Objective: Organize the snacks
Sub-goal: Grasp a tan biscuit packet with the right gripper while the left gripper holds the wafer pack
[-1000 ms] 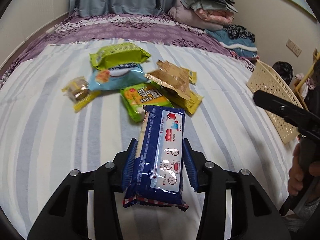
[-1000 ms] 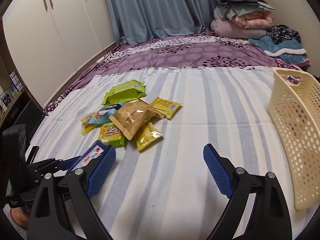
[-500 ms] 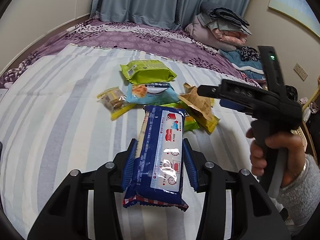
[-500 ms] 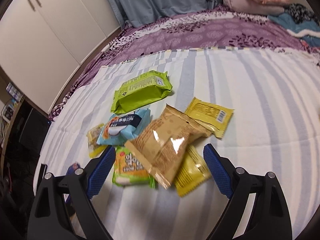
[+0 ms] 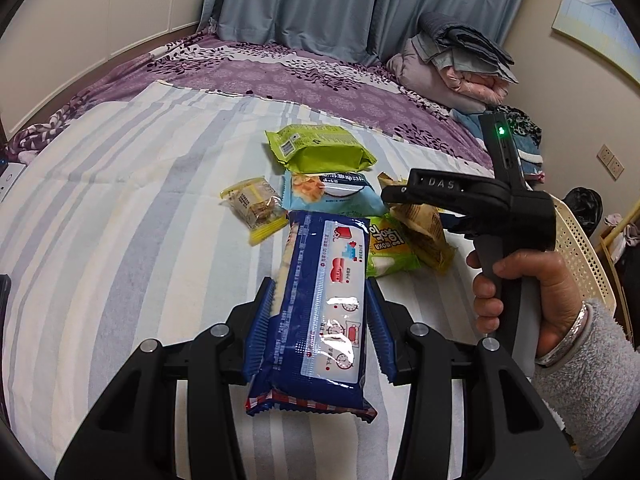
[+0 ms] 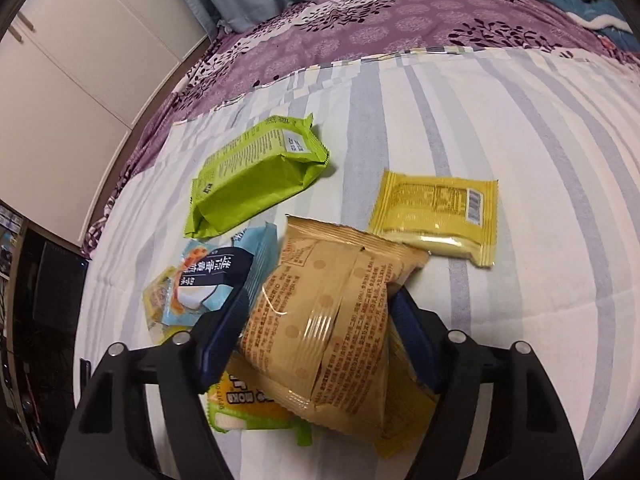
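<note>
Two grippers are at work over a striped bedsheet (image 5: 120, 240) strewn with snack packets; the left gripper (image 5: 320, 320) is clamped on a long blue biscuit packet (image 5: 324, 312), its blue pads pressing both long sides, the packet held lengthwise above the sheet and pointing toward the pile; the right gripper (image 6: 316, 328), held in a hand (image 5: 524, 296) with a fluffy grey sleeve (image 5: 592, 380) and a bracelet, has its jaws down either side of a tan packet (image 6: 332, 312) that lies on top of the pile; those jaws have just been closing, and both pads sit against the packet's sides, which look pinched and creased between them; under the tan packet lie a green-and-yellow packet (image 6: 248, 404) and a yellow packet (image 6: 404, 412), both partly covered; a light blue packet (image 6: 216, 276) lies just beside the left pad, and a small clear-and-yellow packet (image 6: 158, 300) pokes out from beneath it; a lime green packet (image 6: 256, 176) lies farther off toward the purple floral bedspread (image 6: 400, 28), apart from the rest; a pale yellow packet (image 6: 436, 212) lies flat beyond the tan one, its near edge touching it; in the left wrist view a cream perforated basket (image 5: 580, 256) stands at the sheet's right side behind the hand, near folded bedding (image 5: 460, 60) stacked by the curtain (image 5: 320, 0)
</note>
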`<state>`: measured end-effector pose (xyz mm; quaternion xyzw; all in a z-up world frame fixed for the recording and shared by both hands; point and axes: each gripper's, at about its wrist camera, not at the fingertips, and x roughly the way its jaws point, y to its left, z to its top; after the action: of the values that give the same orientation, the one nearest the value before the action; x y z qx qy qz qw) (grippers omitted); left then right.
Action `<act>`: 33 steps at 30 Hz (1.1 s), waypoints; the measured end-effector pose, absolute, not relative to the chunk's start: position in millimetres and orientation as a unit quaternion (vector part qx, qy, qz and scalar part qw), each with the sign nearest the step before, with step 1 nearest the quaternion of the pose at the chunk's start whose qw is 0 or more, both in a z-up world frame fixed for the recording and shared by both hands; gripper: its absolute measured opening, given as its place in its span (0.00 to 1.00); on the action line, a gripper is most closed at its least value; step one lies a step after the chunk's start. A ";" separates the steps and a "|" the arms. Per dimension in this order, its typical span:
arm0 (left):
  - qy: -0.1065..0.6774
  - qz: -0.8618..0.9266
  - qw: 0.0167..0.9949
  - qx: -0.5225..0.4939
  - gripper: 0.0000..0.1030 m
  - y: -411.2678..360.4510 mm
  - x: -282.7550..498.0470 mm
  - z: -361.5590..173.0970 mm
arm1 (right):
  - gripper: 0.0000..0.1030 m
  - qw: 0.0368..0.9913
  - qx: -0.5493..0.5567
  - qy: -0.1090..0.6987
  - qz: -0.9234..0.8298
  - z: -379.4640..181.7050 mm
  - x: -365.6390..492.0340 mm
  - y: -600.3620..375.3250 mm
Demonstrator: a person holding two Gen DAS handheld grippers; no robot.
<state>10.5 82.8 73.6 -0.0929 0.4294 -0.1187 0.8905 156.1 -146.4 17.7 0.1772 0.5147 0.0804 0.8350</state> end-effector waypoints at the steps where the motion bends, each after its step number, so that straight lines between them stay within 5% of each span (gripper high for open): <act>1: 0.429 -0.119 0.891 -0.093 0.45 82.5 10.7 74.5 | 0.59 0.837 0.172 0.514 0.081 18.5 155.4 -146.6; 12: 0.420 -0.122 0.895 -0.086 0.45 75.2 10.8 87.3 | 0.53 0.869 0.117 0.472 0.085 48.6 127.8 -152.2; 33: 0.392 -0.151 0.906 -0.046 0.45 26.1 0.3 125.8 | 0.53 0.917 0.178 0.357 0.005 117.8 45.3 -274.3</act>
<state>0.3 26.1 125.8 -0.0464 0.3924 -0.1510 0.9061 45.3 -274.3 117.8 0.1784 0.3573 0.0046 0.9168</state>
